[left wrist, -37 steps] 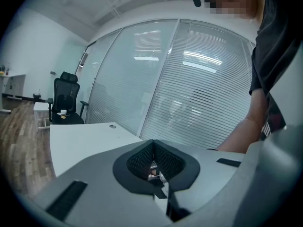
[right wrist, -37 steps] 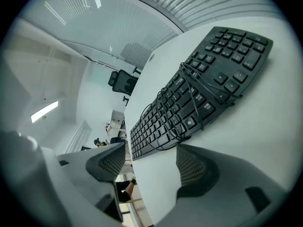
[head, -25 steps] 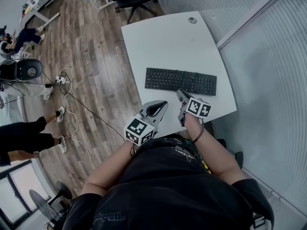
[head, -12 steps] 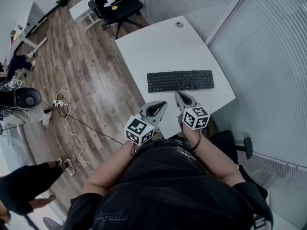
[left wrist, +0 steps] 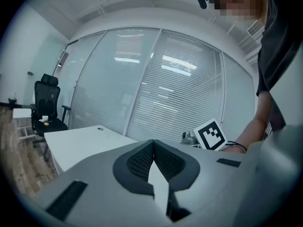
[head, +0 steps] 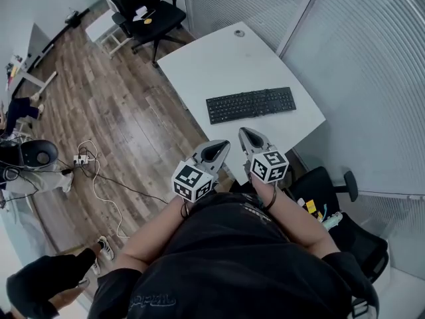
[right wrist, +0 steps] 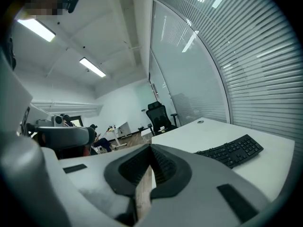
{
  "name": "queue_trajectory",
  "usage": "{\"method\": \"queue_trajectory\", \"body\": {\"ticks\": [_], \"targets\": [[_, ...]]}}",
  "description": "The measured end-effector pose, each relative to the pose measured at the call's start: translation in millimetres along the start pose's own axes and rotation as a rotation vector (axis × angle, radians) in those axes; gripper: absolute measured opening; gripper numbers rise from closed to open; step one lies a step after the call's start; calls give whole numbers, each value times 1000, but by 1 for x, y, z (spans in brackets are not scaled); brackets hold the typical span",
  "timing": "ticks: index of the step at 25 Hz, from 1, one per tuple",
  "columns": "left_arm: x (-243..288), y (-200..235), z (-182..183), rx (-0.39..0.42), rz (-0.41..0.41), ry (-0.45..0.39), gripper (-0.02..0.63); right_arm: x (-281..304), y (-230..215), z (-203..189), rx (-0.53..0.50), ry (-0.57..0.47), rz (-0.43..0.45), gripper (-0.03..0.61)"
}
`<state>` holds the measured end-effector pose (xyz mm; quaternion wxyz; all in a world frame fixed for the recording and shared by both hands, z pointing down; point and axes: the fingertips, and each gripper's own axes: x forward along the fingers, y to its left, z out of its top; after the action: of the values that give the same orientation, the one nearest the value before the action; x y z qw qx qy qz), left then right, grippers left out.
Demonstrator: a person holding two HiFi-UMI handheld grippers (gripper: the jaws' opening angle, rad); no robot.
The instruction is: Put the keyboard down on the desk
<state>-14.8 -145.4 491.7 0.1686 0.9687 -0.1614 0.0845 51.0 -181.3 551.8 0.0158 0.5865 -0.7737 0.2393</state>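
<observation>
Lying flat on the white bench (head: pixel 219 65), toward its right edge, the keyboard (head: pixel 251 104) looks already set down, well apart from both grippers.
Left gripper (head: pixel 221 146) and right gripper (head: pixel 244 135) hover near the person's chest, fingers pressed together on nothing; I judge no further move is needed. Key legends are too small to read, and the marker cubes (head: pixel 193 181) bear patterns, not words.

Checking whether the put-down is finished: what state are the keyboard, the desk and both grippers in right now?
keyboard: lying flat on the desk, keys up, nothing gripping it.
desk: bearing the keyboard near its glass-wall side.
left gripper: jaws shut, empty, apart from the keyboard.
right gripper: jaws shut, empty, apart from the keyboard.
</observation>
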Motion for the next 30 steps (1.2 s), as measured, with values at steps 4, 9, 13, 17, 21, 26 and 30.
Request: {"method": "queue_trajectory", "body": {"ticks": [4,9,13,17,21,26,30], "targets": [[-20,-16,-16,-4,-60,25,17,-14,25,-15,14,-15,-16,23],[-31,-29,-20,-16,-95,19,17,-33,41,-19,-3,-23,-35,23],[-33,-44,-16,-34,-134,-15,17,-49,39,-19,-9,-28,-56,23],[-28,-52,-20,-48,-129,-7,17,-62,37,-19,-9,-37,-57,23],[-20,-71,-15,-5,-132,-9,17,-80,38,-14,-41,-50,-46,23],[-6,-102,-21,35,-122,15,17,-110,35,-13,-66,-63,-39,23],[-1,-124,-24,49,-110,22,17,-135,31,-16,-81,-71,-38,23]]}}
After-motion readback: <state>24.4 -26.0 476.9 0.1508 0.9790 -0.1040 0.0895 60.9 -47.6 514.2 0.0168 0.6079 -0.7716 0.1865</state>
